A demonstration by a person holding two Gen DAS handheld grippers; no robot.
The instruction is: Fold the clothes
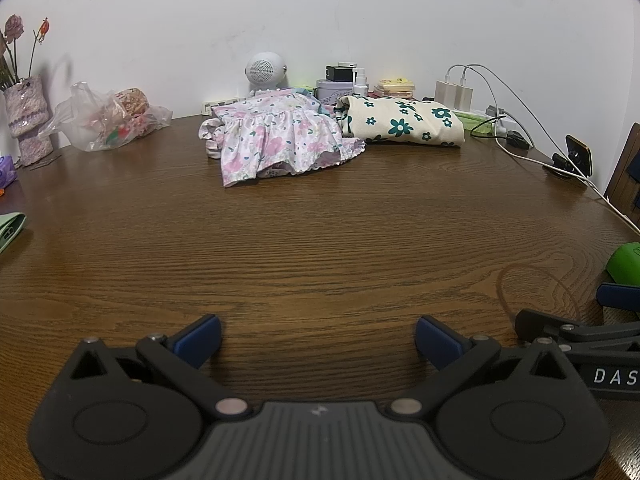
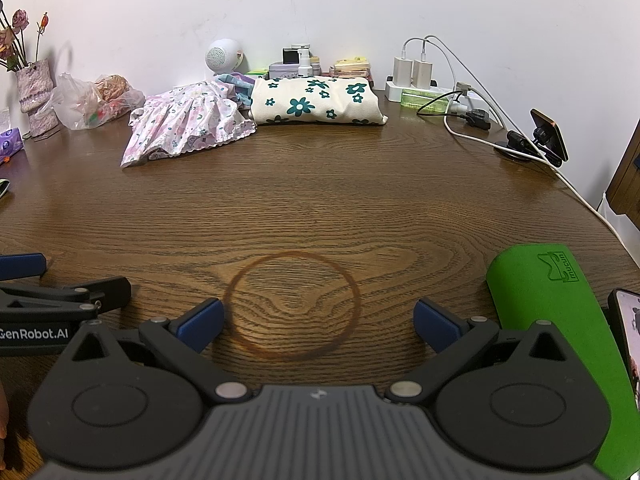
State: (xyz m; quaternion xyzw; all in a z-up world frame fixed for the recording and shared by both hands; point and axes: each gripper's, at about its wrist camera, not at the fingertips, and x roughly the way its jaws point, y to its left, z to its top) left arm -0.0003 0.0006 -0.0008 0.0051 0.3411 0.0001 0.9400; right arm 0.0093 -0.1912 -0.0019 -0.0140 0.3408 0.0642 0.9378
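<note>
On the wooden table [image 1: 320,240], both grippers sit low over the near edge, side by side and well apart from the clothes.

Left gripper [image 1: 318,338]: jaws spread wide, nothing between the blue fingertips [image 1: 200,338]. Bare wood lies in the gap.

Right gripper [image 2: 318,320]: jaws spread wide, nothing held. A brown ring stain [image 2: 292,304] on the wood lies between its fingertips. A green sleeve-like item [image 2: 560,320] lies just beside its right finger, and a phone [image 2: 628,340] lies at the far right edge.

Clothes: a pink floral dress [image 1: 276,140] lies rumpled and unfolded at the far side of the table. A cream garment with dark green flowers [image 1: 404,120] lies folded just to the right of it, with the two touching or nearly so.

Behind the clothes, against the wall: a white round speaker [image 1: 264,70], a small tin [image 1: 334,90] and a spray bottle [image 1: 359,80]. Two white chargers [image 1: 454,94] with cables stand at the right. A plastic bag [image 1: 108,120] and a vase of dried flowers [image 1: 28,120] stand at the left.
</note>
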